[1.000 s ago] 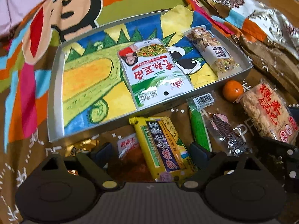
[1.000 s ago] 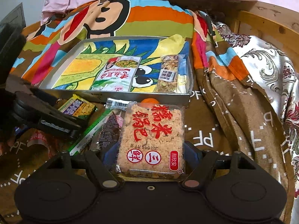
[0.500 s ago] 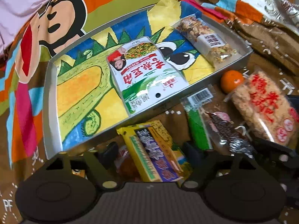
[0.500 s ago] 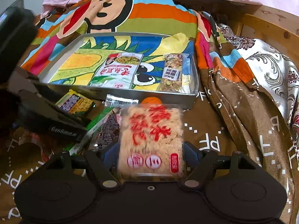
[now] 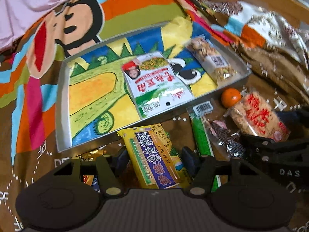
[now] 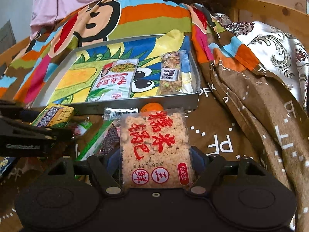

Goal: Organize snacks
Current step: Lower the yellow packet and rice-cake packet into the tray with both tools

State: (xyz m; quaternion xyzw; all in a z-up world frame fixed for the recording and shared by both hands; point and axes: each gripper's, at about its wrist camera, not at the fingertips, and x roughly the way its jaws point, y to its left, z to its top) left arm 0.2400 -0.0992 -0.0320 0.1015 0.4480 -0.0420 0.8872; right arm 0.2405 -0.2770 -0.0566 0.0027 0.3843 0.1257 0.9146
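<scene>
Two snack packets already lie inside the shallow grey metal tray (image 6: 123, 101) with its cartoon-printed lining: a white and green flat pouch with red lettering (image 6: 115, 81) near the middle and a clear-wrapped nut and grain bar (image 6: 171, 73) along the tray's right end. The tray sits on a brown blanket with a striped monkey print (image 6: 222, 135).

Just outside the tray's near wall lie the loose snacks. The left gripper (image 5: 154, 157) has its jaws closing on a yellow and purple biscuit packet (image 5: 154, 158), which stands tilted between the pads; the pads look to be pressing its sides, though the blur makes contact hard to confirm. Beside it lie a long green stick packet with a barcode (image 5: 200, 133) and a dark snack in a clear wrapper (image 5: 224, 137). A small orange mandarin (image 5: 230, 97) rests against the tray's outer wall.

The right gripper (image 6: 156, 160) clasps a clear square bag of pale crispy rice cake with red characters (image 6: 154, 145), held part-open around its width, the bag's lower edges between both pads.
</scene>
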